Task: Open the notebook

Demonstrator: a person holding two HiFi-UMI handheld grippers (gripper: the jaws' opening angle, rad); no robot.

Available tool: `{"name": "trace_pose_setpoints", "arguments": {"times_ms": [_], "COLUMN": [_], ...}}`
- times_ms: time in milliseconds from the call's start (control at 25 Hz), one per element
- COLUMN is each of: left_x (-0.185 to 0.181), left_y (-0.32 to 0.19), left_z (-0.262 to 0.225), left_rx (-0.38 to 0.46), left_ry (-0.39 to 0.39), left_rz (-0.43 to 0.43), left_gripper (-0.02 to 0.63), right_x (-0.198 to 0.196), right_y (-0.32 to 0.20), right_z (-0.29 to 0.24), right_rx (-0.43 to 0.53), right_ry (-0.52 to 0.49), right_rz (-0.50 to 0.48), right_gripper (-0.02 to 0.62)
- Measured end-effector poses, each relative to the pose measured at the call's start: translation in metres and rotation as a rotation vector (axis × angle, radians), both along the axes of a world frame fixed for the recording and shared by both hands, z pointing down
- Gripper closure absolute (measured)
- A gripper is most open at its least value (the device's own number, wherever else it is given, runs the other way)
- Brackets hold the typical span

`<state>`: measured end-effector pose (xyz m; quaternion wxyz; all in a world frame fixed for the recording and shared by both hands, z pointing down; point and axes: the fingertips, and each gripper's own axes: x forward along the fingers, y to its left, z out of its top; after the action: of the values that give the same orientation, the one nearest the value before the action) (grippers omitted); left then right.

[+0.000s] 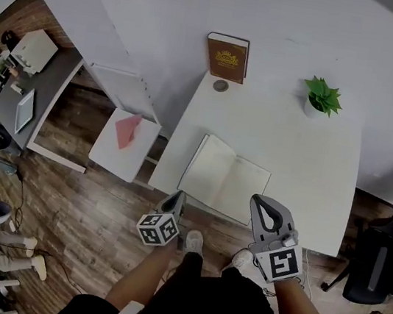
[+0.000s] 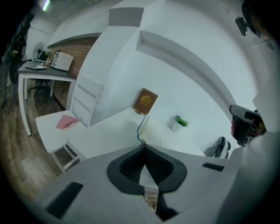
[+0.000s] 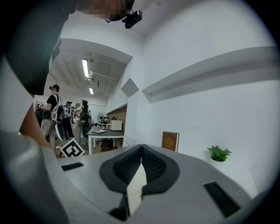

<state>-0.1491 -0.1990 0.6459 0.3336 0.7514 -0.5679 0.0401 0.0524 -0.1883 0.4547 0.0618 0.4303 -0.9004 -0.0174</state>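
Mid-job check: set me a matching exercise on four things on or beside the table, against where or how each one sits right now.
Things:
1. notebook
2. brown book
3. potted plant
4. pink sheet

Places or states:
A. on the small side table
B. lying open near the front edge of the table
C. standing upright at the far edge
D. in a white pot, far right part

Pairs: 1-B, 2-C, 3-D, 4-A
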Motion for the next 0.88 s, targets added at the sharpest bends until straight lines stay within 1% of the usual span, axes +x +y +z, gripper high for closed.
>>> {"name": "trace_pose_setpoints", "arguments": {"times_ms": [120, 280, 320, 400, 480, 560, 640, 760, 800, 880], "left_x": [-0.009, -0.024, -0.027, -0.032, -0.035, -0.038, -0.044, -0.059, -0.06, -0.055], "left_y": [0.001, 0.01, 0.013, 0.017, 0.019, 0.022, 0.024, 0.022, 0.018, 0.009], "left_z": [0.012, 0.039, 0.046, 0.057, 0.065, 0.07, 0.066, 0.046, 0.036, 0.011], "left_rx": [-0.029, -0.09, -0.099, -0.106, -0.122, -0.144, -0.144, -0.094, -0.062, 0.023], "left_ry": [0.01, 0.051, 0.048, 0.0, -0.061, -0.099, -0.141, -0.207, -0.229, -0.295], "left_rz": [-0.018, -0.047, -0.05, -0.047, -0.046, -0.045, -0.055, -0.094, -0.093, -0.054], "left_gripper": [0.601, 0.601, 0.601, 0.6, 0.6, 0.6, 0.58, 0.548, 0.546, 0.546], "right_x": [0.0, -0.003, -0.002, 0.001, 0.002, 0.003, 0.003, 0.002, 0.002, 0.003], "right_y": [-0.001, -0.002, -0.002, -0.002, -0.004, -0.004, -0.003, -0.003, -0.003, -0.004], "right_z": [0.004, -0.001, 0.0, 0.002, 0.0, -0.002, -0.002, -0.005, -0.006, -0.007], "right_rx": [-0.03, 0.016, 0.011, -0.001, 0.024, 0.03, 0.027, 0.035, 0.04, 0.047], "right_ry": [0.003, 0.03, 0.03, 0.027, 0.036, 0.036, 0.036, 0.026, 0.02, 0.015], "right_rz": [0.014, 0.003, 0.009, 0.021, 0.02, 0.023, 0.027, 0.032, 0.033, 0.034], "right_gripper": [0.592, 0.591, 0.591, 0.592, 0.592, 0.591, 0.591, 0.591, 0.591, 0.591]}}
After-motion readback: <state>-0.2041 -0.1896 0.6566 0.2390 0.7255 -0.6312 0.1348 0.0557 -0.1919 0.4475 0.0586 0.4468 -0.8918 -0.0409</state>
